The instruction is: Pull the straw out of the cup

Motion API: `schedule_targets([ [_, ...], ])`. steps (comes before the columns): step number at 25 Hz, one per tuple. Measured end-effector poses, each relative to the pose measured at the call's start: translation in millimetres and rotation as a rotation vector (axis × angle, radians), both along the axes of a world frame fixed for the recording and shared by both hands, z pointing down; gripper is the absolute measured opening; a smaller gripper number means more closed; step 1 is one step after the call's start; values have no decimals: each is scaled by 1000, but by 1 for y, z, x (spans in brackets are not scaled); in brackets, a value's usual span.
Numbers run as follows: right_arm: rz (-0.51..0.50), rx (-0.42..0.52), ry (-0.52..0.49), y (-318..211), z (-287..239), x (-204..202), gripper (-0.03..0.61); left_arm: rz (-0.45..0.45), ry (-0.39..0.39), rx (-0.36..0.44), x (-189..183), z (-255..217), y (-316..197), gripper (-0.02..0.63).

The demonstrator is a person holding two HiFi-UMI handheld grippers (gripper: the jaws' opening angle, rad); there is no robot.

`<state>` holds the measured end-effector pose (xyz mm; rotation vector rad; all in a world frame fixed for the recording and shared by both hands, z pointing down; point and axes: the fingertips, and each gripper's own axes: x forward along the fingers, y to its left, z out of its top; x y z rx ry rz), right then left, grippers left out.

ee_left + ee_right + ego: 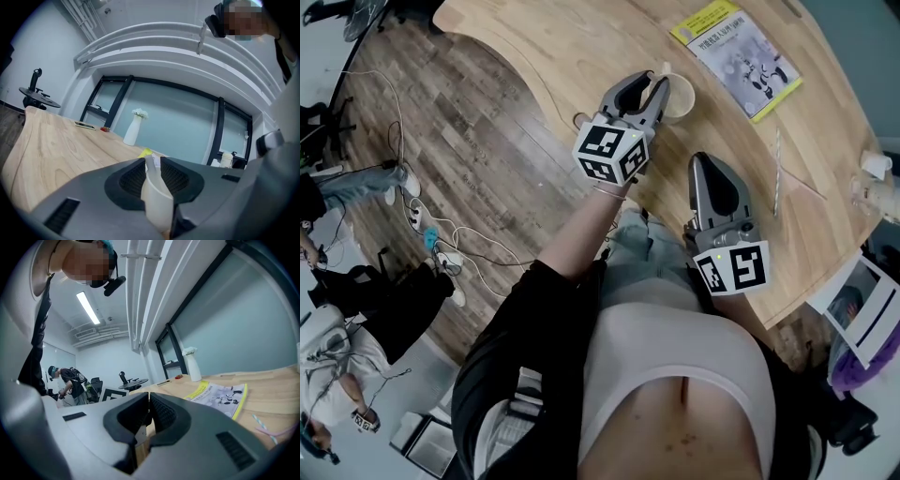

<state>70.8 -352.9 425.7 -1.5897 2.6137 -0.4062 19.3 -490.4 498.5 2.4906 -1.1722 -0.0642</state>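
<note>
**Student:** Fig. 1, all 3 views. Which tool has the cup?

**Instructor:** The left tool is clenched on the cup, with 1 pad against each side of its wall. The cup appears to stand on the bench, close to the near edge.

**Student:** And the straw?

**Instructor:** The straw rises out of the cup's mouth, between the left tool's tips. Its long axis is close to upright, leaning a little. In the head view its free end shows at 12 o'clock of the rim.

**Student:** State of the other tool?

**Instructor:** The right tool is clenched on nothing, its jaws meeting at the tips. It points toward 12 o'clock in the head view.

**Student:** The relation that governs the pull?

**Instructor:** From the right tool's tips the straw lies at 11 o'clock, near but apart. The right hand is the free one, so the draw probably falls to it: jaws parted first, then a pull along the straw's axis, upward. A 2nd straw, striped, lies flat at 3 o'clock of that tool and should not be confused with the first.
</note>
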Motion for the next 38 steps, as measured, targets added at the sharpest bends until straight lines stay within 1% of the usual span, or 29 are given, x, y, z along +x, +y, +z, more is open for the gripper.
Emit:
schedule_targets([
  [3, -3, 0, 0, 1, 0, -1, 31, -13, -9, -3, -3, 0, -2, 75],
  [4, -1, 0, 0, 1, 0, 0, 31, -14, -12, -4, -3, 0, -2, 71],
  [9, 10, -3, -8, -2, 2, 3, 31, -29, -15, 4, -4, 1, -1, 67],
  [14, 10, 6, -17, -4, -1, 3, 31, -46, 3, 7, -5, -1, 0, 61],
  [22, 5, 3, -24, -5, -2, 2, 31, -39, 9, 34, -4, -9, 5, 48],
  [38, -9, 10, -32, -1, -5, -1, 31, -37, 6, 77, -7, -25, 15, 43],
])
